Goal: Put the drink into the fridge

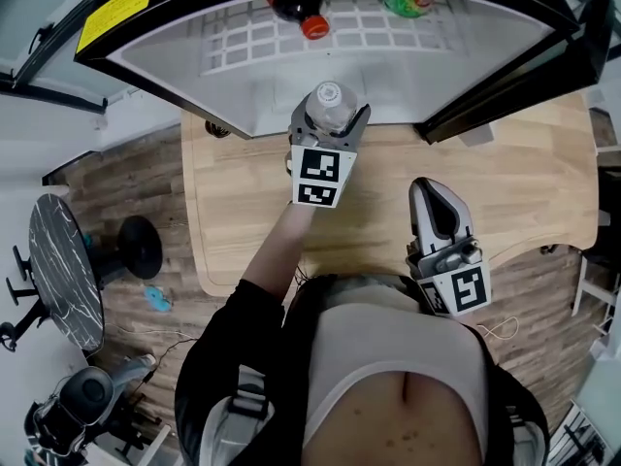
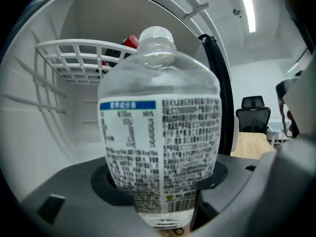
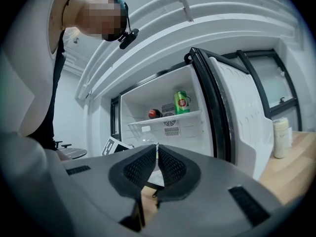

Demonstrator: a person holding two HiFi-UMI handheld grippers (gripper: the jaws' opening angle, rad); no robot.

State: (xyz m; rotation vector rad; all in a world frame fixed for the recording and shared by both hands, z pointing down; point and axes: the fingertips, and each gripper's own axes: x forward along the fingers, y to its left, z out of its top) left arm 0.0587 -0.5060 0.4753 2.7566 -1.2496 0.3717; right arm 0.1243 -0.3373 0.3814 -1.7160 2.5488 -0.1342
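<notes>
As left claw point(image 1: 329, 122) clamps it, bottle point(image 2: 160, 127) stands cap-up.

Left gripper point(image 1: 330, 122) clamped — right gripper point(image 1: 433, 190) (closed).

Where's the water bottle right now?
The water bottle is clamped in the left gripper, head view centre, at the open fridge, below its wire shelf with a red-capped bottle.

Clear labelled water bottle point(image 2: 160, 127), upright, at open white fridge point(image 1: 417, 76) mouth
</notes>
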